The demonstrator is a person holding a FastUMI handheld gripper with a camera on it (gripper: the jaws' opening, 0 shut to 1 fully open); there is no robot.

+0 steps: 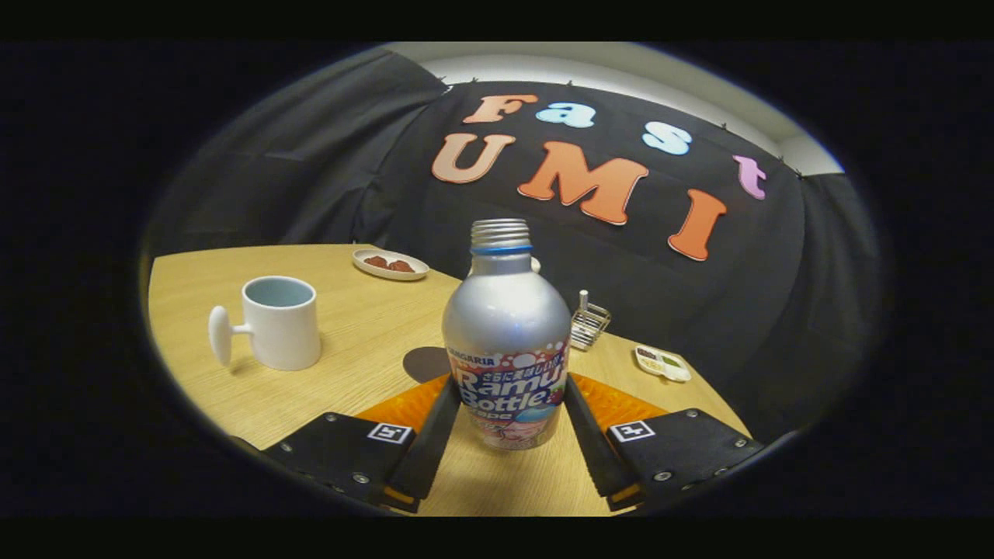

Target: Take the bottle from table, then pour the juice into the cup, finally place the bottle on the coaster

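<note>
Tongs (pixel 509 411) hold the silver aluminium bottle (pixel 506 341) by its lower body above the wooden counter (pixel 365 341). We judge pouring is next: we must carry it to the white cup (pixel 279 322), then tilt.

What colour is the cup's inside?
Pale blue inside the white cup, seen in the gripper view.
</note>
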